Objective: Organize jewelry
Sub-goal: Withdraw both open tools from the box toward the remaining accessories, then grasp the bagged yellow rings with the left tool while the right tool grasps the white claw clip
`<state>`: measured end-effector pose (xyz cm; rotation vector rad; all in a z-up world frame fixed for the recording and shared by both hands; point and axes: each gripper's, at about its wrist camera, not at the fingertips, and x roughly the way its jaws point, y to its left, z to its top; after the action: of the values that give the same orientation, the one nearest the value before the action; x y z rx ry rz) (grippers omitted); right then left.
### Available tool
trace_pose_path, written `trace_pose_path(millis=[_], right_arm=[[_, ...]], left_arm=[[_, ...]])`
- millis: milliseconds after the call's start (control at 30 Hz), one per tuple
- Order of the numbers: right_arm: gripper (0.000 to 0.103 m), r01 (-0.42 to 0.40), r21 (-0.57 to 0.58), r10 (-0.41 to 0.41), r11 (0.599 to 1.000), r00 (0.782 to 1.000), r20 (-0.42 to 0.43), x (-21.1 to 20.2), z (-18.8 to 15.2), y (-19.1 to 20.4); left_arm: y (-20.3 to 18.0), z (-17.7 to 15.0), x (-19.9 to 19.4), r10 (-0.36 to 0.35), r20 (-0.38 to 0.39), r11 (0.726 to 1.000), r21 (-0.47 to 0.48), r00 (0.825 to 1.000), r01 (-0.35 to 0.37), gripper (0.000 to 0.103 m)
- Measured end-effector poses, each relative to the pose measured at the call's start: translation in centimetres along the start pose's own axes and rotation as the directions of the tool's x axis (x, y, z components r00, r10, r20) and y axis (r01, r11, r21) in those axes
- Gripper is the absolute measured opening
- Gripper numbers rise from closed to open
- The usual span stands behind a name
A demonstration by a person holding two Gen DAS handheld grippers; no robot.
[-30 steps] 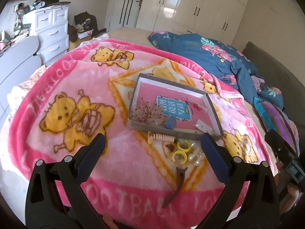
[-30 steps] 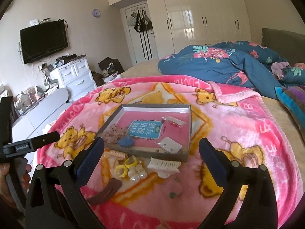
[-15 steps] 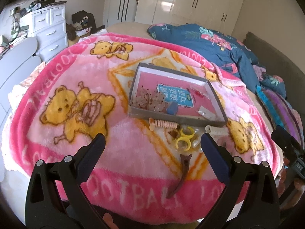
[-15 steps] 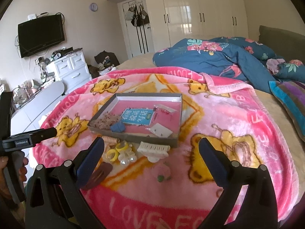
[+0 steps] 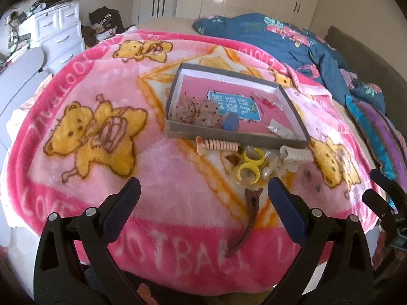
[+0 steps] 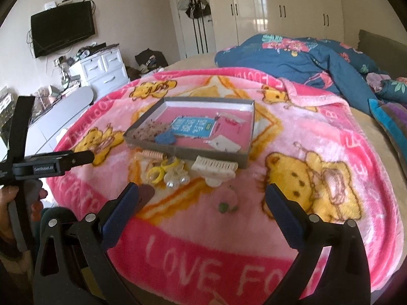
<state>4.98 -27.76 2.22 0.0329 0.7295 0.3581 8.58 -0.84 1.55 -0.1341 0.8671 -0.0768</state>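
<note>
My left wrist camera looks forward and down along my spread fingers from the near edge of the pink blanket [image 5: 157,167], toward the grey box [image 5: 236,137] a short way off. My right wrist camera sits further right and lower, facing the same box [image 6: 244,157] and wardrobe [image 6: 287,7]. Both share box, blanket and blue duvet [image 5: 287,40]; the right also catches my left gripper [image 6: 73,158].

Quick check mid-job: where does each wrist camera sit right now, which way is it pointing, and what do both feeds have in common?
Left wrist: behind the open left claw, looking across the pink blanket at the grey box; the right claw's tip shows at right.
Right wrist: behind the open right claw, aimed at the same box from further right; the left hand grips its tool at left.
Shared: box, yellow rings, white hair clip, brown hair clip.
</note>
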Motion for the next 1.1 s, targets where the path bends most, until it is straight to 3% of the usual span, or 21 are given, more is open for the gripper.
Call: trace_pose_path(millis=[533,600,700,833,967,1100], right_arm=[[0.098,-0.122,0.065,0.127,0.990,0.988,-0.091,2.6,-1.8,-0.2],[0.098,-0.130,0.078,0.137,0.988,0.986,-0.098,3.1,-1.6,-0.4],[0.087,-0.161,0.086,0.170,0.983,0.979,-0.114,3.7,-1.3,-0.3],[0.085,-0.152,0.095,0.162,0.984,0.980,-0.118,4.8,-0.3,-0.8],[0.085,-0.109,0.131,0.127,0.985,0.982,-0.141,6.5,0.4,-2.0],[0.085,-0.073,0.174,0.102,0.982,0.982,-0.162,8.3,1.0,-3.1]], left_arm=[[-0.5,-1.6,3.9,0.000,-0.087,0.998,0.062,0.996,0.005,0.093],[-0.5,-1.6,4.4,-0.010,-0.101,0.998,0.063,0.995,0.016,0.090],[-0.6,-1.5,4.9,-0.030,-0.110,0.997,0.061,0.993,0.037,0.083],[-0.9,-1.4,5.8,-0.074,-0.133,0.995,0.051,0.988,0.081,0.081],[-1.9,-0.8,6.6,-0.080,-0.139,0.993,0.080,0.987,0.092,0.071],[-3.3,-0.1,8.0,-0.084,-0.159,0.986,0.130,0.984,0.105,0.069]])
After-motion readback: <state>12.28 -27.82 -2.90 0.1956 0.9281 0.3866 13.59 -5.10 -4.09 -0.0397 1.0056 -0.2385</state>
